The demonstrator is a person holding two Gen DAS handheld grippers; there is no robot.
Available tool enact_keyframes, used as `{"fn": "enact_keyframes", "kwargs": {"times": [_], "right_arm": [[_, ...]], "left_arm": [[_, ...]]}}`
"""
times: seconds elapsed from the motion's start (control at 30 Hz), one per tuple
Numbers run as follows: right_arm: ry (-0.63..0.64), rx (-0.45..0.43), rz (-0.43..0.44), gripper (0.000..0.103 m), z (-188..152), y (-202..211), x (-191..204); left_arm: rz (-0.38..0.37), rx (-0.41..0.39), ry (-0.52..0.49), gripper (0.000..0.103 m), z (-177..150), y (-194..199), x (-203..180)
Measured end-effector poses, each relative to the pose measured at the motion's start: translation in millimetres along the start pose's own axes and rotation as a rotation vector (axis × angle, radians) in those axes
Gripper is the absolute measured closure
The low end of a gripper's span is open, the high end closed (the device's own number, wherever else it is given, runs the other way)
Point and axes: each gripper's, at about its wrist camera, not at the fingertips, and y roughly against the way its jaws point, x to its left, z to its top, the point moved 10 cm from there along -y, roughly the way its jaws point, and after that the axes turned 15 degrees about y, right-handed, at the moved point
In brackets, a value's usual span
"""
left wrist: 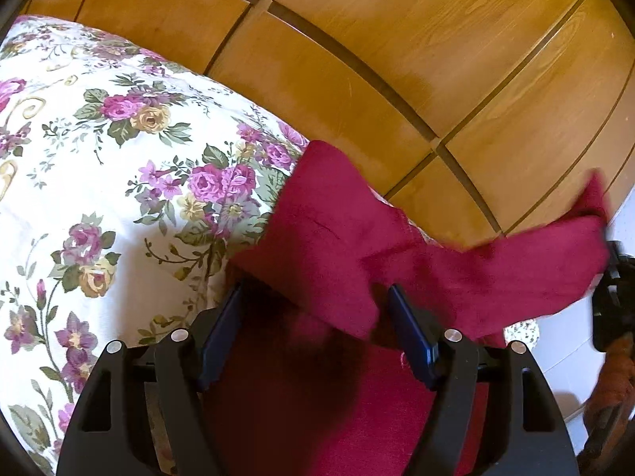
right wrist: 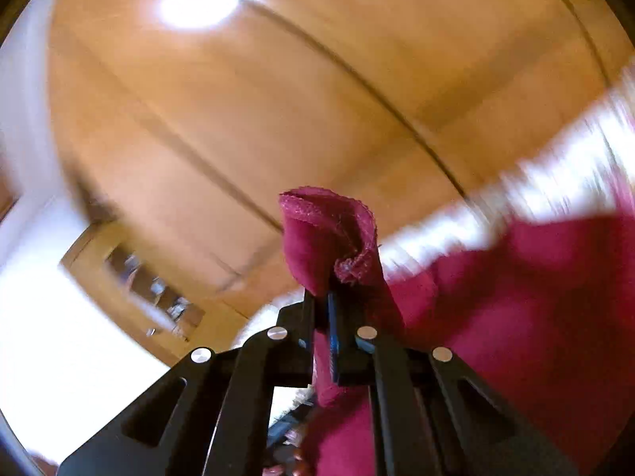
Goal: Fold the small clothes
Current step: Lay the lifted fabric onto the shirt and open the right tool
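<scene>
A dark red garment (left wrist: 337,214) lies partly on a floral bedspread (left wrist: 99,158) and stretches to the right, lifted toward the other gripper (left wrist: 613,281) at the right edge. My left gripper (left wrist: 315,297) is open, its blue-padded fingers (left wrist: 408,317) wide apart over the red cloth, with cloth lying between them. In the right wrist view my right gripper (right wrist: 323,297) is shut on a bunched edge of the red garment (right wrist: 329,230), which sticks up above the fingertips and trails off to the right (right wrist: 535,297). That view is blurred by motion.
A wooden panelled wardrobe (left wrist: 357,39) stands behind the bed. A pale tiled floor (left wrist: 563,341) shows at the lower right. In the right wrist view there are blurred wooden panels (right wrist: 278,99) and a wooden shelf unit (right wrist: 151,289) at the left.
</scene>
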Motion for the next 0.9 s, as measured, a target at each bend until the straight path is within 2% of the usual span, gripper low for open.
{"fn": "enact_keyframes", "kwargs": {"times": [0.07,0.1,0.13,0.2,0.27,0.33,0.37,0.4,0.47,0.63,0.73,0.8,0.83,0.87,0.9], "right_arm": [[-0.029,0.097,-0.155,0.098,-28.1,6.8,-33.9],[-0.087,0.165,-0.233,0.098,-49.2,9.3,-59.5],[-0.196,0.254,-0.318,0.098,-80.8,12.4,-95.3],[-0.388,0.323,-0.369,0.098,-127.2,20.8,-139.3],[-0.477,0.313,-0.367,0.098,-143.2,22.5,-153.1],[-0.495,0.288,-0.355,0.092,-140.2,26.0,-151.7],[-0.491,0.282,-0.35,0.073,-136.5,29.0,-148.4],[-0.484,0.256,-0.342,0.045,-129.6,33.2,-145.4],[-0.458,0.22,-0.361,0.033,-118.9,37.7,-141.3],[-0.383,0.214,-0.45,0.033,-100.8,40.9,-157.2],[-0.324,0.217,-0.442,0.034,-90.9,28.8,-159.4],[-0.266,0.269,-0.418,0.037,-93.5,11.3,-156.4],[-0.222,0.31,-0.424,0.042,-97.8,2.1,-155.0],[-0.188,0.338,-0.42,0.072,-103.6,-2.0,-151.2],[-0.17,0.356,-0.407,0.096,-108.3,-2.0,-147.2]], "left_arm": [[0.005,0.002,0.001,0.03,-0.7,-0.9,1.0],[0.007,0.003,0.001,0.03,-0.9,-2.4,0.8],[0.007,0.004,0.001,0.03,-1.3,-2.8,0.8],[0.006,0.003,-0.001,0.03,-1.2,-2.5,0.5],[0.004,-0.005,0.0,0.03,-0.4,-0.7,0.5],[0.028,-0.025,0.01,0.03,3.1,3.5,3.6],[0.052,-0.038,0.019,0.03,5.7,6.2,5.6],[0.071,-0.049,0.029,0.03,9.3,10.2,5.0],[0.061,-0.048,0.01,0.03,14.7,13.7,-6.5],[0.078,-0.06,-0.095,0.03,27.8,0.0,-38.5],[0.168,-0.011,-0.207,0.032,22.5,-32.2,-40.9],[0.239,0.009,-0.228,0.042,18.1,-48.0,-26.4],[0.268,0.018,-0.222,0.049,15.5,-55.6,-17.2],[0.284,0.007,-0.207,0.055,16.3,-57.4,-8.3],[0.302,-0.011,-0.195,0.062,19.6,-55.3,-4.2]]}}
